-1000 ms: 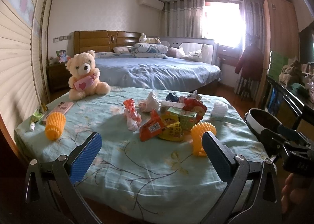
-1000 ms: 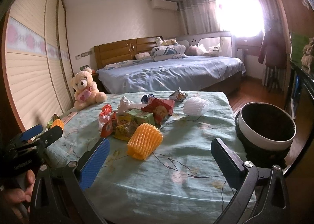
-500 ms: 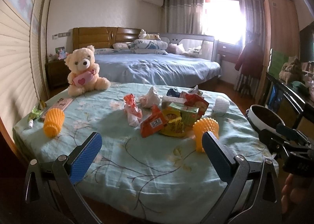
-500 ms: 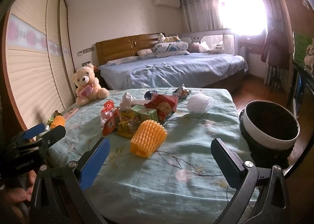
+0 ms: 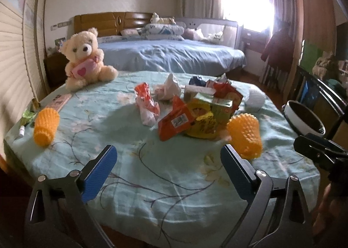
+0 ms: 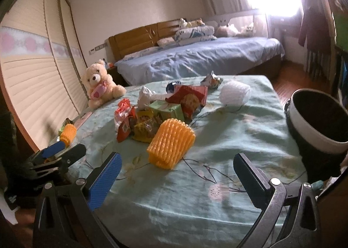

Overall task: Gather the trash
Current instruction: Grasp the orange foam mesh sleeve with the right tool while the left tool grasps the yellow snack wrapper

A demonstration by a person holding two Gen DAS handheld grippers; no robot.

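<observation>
Left gripper (image 5: 166,165): jaws wide apart and just beginning to close, with nothing but cloth between them. Right gripper (image 6: 177,174): jaws spread, nothing held. Both hang above the near edge of the surface (image 5: 152,182), which is draped in a loose floral cloth.

Nearest trash: an orange foam fruit net (image 6: 170,142), lying on its side just beyond the right gripper. Risk: it is soft and springy, so a pinch on its rim may crush it or let it slip; a low approach could snag the cloth and drag everything with it.

A second orange net (image 5: 46,126) lies near the left edge; a nudge could send it off the surface.

Middle: a heap of snack wrappers and cartons (image 5: 195,115), overlapping and touching. Risk: pulling one piece is likely to scatter the others, and thin foil offers little to grip.

Beyond the heap: a white foam net (image 6: 235,93) and crumpled tissue (image 5: 169,87).

The bin (image 6: 317,122) stands off the right edge, well apart from the heap; a light item may drop short during the carry.

Far left: a teddy bear (image 5: 86,59), not trash, which could be mistaken for it.
</observation>
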